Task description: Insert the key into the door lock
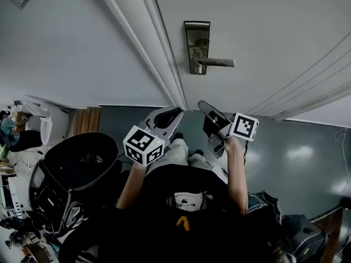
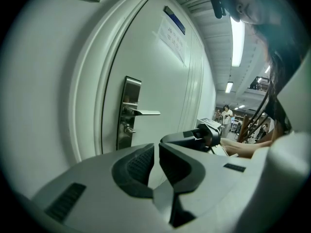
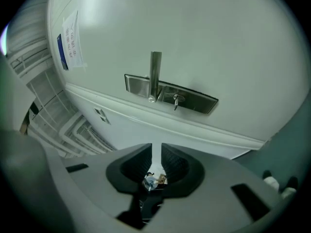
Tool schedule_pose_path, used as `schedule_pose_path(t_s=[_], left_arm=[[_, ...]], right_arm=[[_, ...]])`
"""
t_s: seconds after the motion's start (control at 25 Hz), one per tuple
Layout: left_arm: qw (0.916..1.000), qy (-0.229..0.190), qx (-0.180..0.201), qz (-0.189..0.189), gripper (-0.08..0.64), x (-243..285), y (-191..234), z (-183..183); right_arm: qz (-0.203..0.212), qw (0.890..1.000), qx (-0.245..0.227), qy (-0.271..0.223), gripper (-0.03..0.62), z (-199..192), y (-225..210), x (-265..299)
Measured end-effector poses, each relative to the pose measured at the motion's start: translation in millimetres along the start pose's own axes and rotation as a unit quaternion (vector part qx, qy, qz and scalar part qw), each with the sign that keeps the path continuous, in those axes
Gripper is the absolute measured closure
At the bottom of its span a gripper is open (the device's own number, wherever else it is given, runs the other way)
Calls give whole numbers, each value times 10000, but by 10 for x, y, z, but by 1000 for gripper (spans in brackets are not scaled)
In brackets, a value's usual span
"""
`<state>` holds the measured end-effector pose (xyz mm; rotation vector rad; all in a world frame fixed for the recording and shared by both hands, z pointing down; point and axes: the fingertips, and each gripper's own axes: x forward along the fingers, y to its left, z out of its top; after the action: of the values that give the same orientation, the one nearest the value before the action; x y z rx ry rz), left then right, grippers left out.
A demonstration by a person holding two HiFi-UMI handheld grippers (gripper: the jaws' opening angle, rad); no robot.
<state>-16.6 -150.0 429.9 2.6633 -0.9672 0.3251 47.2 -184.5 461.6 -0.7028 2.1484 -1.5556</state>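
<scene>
Tools sit low at centre of the head view, side by side. The left tool (image 2: pixel 156 153) has its jaws drawn to a thin slit with nothing between them. The right tool (image 3: pixel 156 155) shows the same thin slit and bare pads; a coloured speck (image 3: pixel 148 181) at the jaw root is too small to identify. Beyond lies grey floor (image 1: pixel 296 147). Farthest, upper centre, is the white door (image 1: pixel 263 21) with steel lock plate (image 1: pixel 196 34) and lever handle (image 1: pixel 218 63). What looks like the key (image 3: pixel 176 101) projects from the plate just beside the handle, well apart from both tools.
</scene>
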Motion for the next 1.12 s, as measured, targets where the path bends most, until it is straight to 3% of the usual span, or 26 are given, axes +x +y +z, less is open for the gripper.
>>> schedule_pose_path(t_s=[0.52,1.12], left_arm=[[9998,49,-172,108,523,-303,-9,-121],[9994,-186,-276,-53,523,-1461,-229,-491]], right_arm=[[-68,9998,-180,104,557,-361,180,46],[-409,9963,-689,-306,559,-1425,707,29]])
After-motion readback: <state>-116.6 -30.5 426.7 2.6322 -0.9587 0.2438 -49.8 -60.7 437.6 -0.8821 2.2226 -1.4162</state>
